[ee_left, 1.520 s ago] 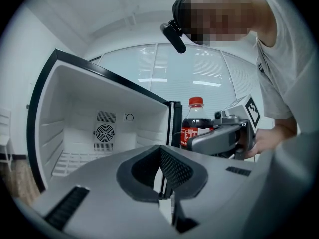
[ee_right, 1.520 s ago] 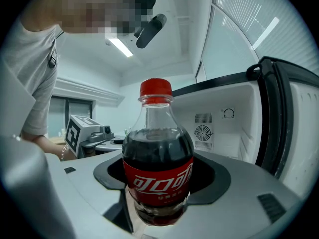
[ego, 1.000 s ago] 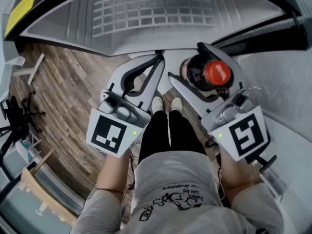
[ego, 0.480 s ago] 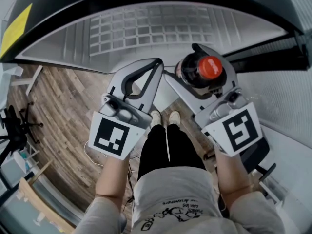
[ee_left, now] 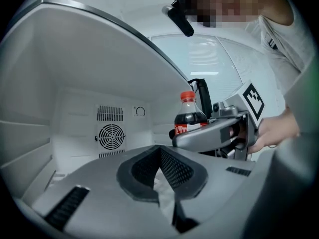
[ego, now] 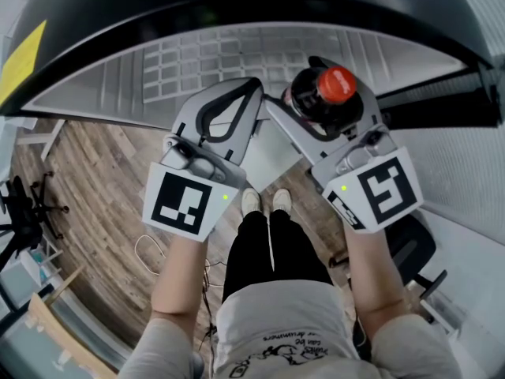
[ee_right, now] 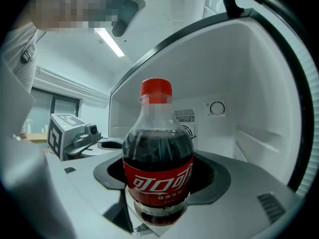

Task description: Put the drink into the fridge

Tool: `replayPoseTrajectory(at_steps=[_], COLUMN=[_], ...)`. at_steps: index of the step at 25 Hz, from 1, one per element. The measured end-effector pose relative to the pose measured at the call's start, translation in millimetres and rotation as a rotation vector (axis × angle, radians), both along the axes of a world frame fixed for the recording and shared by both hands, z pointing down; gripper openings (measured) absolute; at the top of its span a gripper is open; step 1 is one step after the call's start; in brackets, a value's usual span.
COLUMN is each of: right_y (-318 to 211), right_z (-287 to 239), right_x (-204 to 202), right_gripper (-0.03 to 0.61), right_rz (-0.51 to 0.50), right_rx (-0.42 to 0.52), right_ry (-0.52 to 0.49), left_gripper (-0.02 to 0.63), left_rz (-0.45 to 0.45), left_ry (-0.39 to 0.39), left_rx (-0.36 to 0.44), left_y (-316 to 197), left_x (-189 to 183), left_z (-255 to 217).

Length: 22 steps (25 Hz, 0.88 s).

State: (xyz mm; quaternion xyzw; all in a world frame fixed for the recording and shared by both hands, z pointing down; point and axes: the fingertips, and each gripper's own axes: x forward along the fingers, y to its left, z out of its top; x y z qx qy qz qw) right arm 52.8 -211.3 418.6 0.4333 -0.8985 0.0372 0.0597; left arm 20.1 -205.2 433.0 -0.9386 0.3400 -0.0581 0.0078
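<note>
The drink is a dark cola bottle (ego: 327,97) with a red cap and red label. It stands upright between the jaws of my right gripper (ego: 298,87), which is shut on its body. In the right gripper view the bottle (ee_right: 157,168) fills the middle, with the fridge (ee_right: 239,108) and its white inside behind it. My left gripper (ego: 254,93) is close on the left of the bottle, shut with nothing in it. Its view looks into the fridge at the back wall fan (ee_left: 110,136), with the bottle (ee_left: 188,116) to the right.
A gridded shelf (ego: 205,54) and the dark fridge rim (ego: 237,10) lie just ahead of both grippers. A white ledge (ee_right: 259,141) runs along the fridge's right wall. Below are wooden floor (ego: 95,180), the person's legs and shoes, a cable (ego: 150,251) and an office chair (ego: 24,212).
Both grippers have moved forward toward the fridge opening, and the bottle has gone along in the right one. The jaws have kept their state.
</note>
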Motion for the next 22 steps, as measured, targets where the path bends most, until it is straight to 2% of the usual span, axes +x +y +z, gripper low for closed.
replayPoseTrajectory(at_steps=[13,22], right_y=[0.1,-1.8], right_z=[-5.6,-0.5], right_x=[0.1,2.8], right_gripper=[0.325,0.325], right_rz=[0.009,0.007], right_rx=[0.023,0.028], right_ry=[0.032,0.02], left_gripper=[0.002,0.002], left_rz=[-0.008,-0.021], left_ry=[-0.015,-0.064], left_rx=[0.01,-0.001], left_y=[-1.1,-3.3], left_x=[2.4,5.6], left_z=[-6.7,-2.2])
